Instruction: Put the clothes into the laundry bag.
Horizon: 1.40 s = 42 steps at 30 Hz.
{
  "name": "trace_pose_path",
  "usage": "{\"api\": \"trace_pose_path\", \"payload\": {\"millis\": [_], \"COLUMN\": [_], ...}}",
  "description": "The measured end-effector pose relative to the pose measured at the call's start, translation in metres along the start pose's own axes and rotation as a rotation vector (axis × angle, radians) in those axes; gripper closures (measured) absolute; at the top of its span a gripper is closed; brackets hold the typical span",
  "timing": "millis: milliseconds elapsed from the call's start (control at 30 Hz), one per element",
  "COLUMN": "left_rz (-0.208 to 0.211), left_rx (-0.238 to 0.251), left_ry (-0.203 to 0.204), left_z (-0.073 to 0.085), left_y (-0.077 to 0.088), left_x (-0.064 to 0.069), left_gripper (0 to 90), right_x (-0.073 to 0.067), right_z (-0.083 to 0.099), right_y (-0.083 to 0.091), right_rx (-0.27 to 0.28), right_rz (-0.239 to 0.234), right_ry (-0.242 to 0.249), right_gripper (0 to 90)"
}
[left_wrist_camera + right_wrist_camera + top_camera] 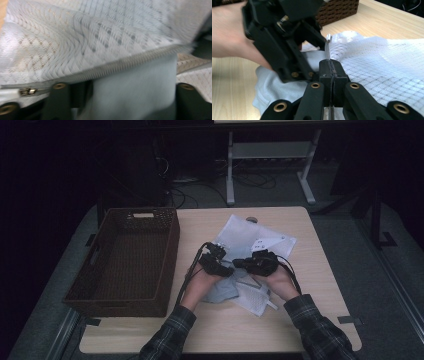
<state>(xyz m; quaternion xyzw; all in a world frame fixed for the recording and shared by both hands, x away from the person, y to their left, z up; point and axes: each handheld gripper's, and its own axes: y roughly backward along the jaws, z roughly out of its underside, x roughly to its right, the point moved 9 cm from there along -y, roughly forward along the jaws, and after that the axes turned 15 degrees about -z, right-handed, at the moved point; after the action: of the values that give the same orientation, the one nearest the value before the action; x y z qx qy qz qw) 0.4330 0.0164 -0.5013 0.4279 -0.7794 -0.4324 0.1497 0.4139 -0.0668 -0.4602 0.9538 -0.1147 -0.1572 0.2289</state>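
At inspection, mid-table right of the basket (125,260), the right claw (331,72) was clenched on the mesh bag's (382,65) zipper edge (327,48) while the left claw (216,263), released, straddled the pale garment (135,87); stuffing appeared underway, needing further pushing inside.

Brown wicker basket (125,265) on light wooden table (310,270), left side.

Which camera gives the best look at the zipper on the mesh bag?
The left gripper view: the zipper runs across close up. In the right gripper view the right gripper clamps it. The high view is too dim.
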Motion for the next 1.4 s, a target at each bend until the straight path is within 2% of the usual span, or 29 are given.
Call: {"api": "trace_pose_path", "payload": {"millis": [133,233,400,533,800,867,967,1067,1233,1300,1400], "left_rz": [0.008,0.015,0.022,0.026,0.027,0.032,0.041,0.052,0.039,0.034,0.035], "left_rx": [0.002,0.012,0.041,0.064,0.093,0.100,0.086,0.084,0.065,0.069,0.057], "left_ry": [-0.033,-0.039,-0.054,-0.045,-0.075,-0.071,-0.094,-0.099,-0.127,-0.131,-0.136], "left_z": [0.004,0.008,0.017,0.028,0.058,0.065,0.075,0.076,0.078,0.078,0.079], "left_y": [0.007,0.016,0.031,0.041,0.053,0.053,0.049,0.044,0.035,0.033,0.031], "left_x": [0.001,-0.001,-0.001,0.000,0.005,0.005,0.005,0.007,0.011,0.011,0.011], "left_gripper": [27.4,22.2,18.5,17.4,16.1,16.2,15.0,14.5,15.9,19.8,20.3], "right_x": [0.000,0.001,0.001,0.001,0.000,0.000,0.001,0.002,0.002,0.003,0.003], "right_z": [0.000,0.000,0.000,0.001,0.002,0.003,0.004,0.005,0.008,0.009,0.013], "right_y": [0.001,0.002,0.002,0.002,0.004,0.004,0.004,0.003,0.002,0.003,0.005], "right_rx": [0.003,0.002,0.001,-0.003,-0.007,-0.008,-0.014,-0.017,-0.024,-0.025,-0.033], "right_rz": [0.000,0.001,0.002,0.002,0.000,-0.001,-0.001,0.000,0.000,0.003,0.002], "right_ry": [0.001,-0.002,0.001,0.001,0.002,0.002,0.004,0.004,-0.003,-0.005,-0.011], "right_gripper": [88.5,88.5,88.5,88.5,88.5,88.5,88.5,88.5,88.1,83.9,75.2]}}
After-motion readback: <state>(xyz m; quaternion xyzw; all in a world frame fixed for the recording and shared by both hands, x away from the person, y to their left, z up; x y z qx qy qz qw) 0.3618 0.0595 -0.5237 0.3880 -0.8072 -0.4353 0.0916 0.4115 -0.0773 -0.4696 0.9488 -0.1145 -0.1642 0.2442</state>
